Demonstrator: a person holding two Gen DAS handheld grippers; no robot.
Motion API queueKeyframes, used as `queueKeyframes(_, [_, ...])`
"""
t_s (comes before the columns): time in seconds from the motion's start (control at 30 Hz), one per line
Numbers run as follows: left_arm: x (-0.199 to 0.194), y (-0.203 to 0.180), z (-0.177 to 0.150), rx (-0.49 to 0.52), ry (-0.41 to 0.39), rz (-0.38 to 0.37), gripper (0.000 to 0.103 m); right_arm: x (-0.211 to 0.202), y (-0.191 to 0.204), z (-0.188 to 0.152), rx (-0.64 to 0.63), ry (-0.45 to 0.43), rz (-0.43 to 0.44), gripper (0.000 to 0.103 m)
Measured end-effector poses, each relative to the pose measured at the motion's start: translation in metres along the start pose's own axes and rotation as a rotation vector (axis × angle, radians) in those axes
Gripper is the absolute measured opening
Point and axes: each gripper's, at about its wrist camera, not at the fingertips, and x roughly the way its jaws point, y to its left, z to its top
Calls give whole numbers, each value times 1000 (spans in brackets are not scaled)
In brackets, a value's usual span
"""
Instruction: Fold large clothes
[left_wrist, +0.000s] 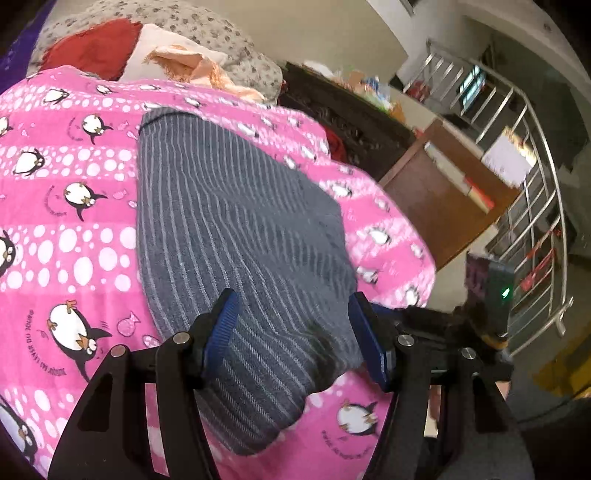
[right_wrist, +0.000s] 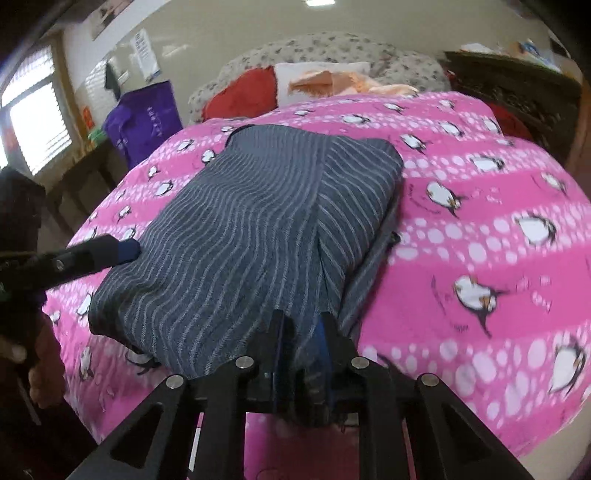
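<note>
Garment (right_wrist: 251, 229), grey w/ thin pale stripes, lies folded on pink penguin blanket (right_wrist: 480, 229), reaching its near edge. Right gripper (right_wrist: 303, 332) jaws nearly closed, pinching garment's near hem. Left gripper (left_wrist: 291, 332) about half open, straddling cloth, pads not pressing.

The grey striped garment (right_wrist: 236, 236) is a woven cloth, matt, with thin pale ribs that give it a slightly rough look. The pink penguin bedspread (right_wrist: 480, 229) under it is a soft printed fabric, smooth and matt. Both grippers are matt black plastic with bright metal pins; the left gripper (left_wrist: 291, 332) carries ribbed blue pads (left_wrist: 221, 328). At the bed's far edge lie a red plush cushion (right_wrist: 240, 94) and speckled cloth pillows (right_wrist: 332, 48). The railing (left_wrist: 524, 155) is shiny metal, the cabinet (left_wrist: 436, 199) smooth brown wood.
</note>
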Motion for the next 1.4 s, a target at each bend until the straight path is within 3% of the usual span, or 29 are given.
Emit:
queueKeyframes(0.07, [11, 7, -11, 7, 52, 25, 61, 5, 2, -7, -26, -20, -14, 15])
queueKeyframes(0.17, [14, 12, -18, 50, 41, 41, 56, 9, 10, -10, -71, -46, -44, 15])
queueKeyframes(0.27, [13, 19, -18, 17, 31, 13, 56, 6, 11, -3, -67, -28, -74, 17])
queueKeyframes(0.37, [8, 13, -19, 34, 30, 40, 56, -5, 14, 14, -20, 20, -130, 24])
queueKeyframes(0.47, [-3, 6, -4, 0, 41, 46, 56, -32, 15, 50, 42, -71, -177, 25])
queueKeyframes(0.53, [-15, 4, 18, -25, -12, 26, 56, -45, 17, 77, 69, -145, -195, 25])
queueKeyframes(0.6, [-25, 1, 50, -5, -103, 90, 58, -51, 18, 111, 120, -219, -199, 28])
queueKeyframes(0.67, [-21, 5, 83, -9, -151, 190, 59, -41, 19, 146, 194, -255, -242, 45])
queueKeyframes(0.7, [-14, 11, 100, -40, -164, 244, 59, -35, 20, 153, 216, -263, -243, 53])
queueKeyframes(0.77, [6, 24, 125, -124, -137, 322, 59, -8, 20, 167, 253, -246, -223, 55])
queueKeyframes(0.9, [60, 41, 140, -169, -44, 391, 59, 54, 2, 149, 239, -143, -313, 55])
queueKeyframes(1.03, [111, 63, 109, -172, 63, 329, 60, 89, -26, 112, 242, -52, -305, 55])
queueKeyframes(1.1, [105, 66, 108, -199, 9, 302, 60, 89, -38, 109, 293, -61, -260, 55])
queueKeyframes(1.3, [108, 70, 109, -214, 13, 297, 61, 89, -38, 107, 288, -45, -261, 55])
queueKeyframes(1.4, [105, 69, 118, -216, 46, 298, 61, 73, -51, 106, 346, -58, -177, 56])
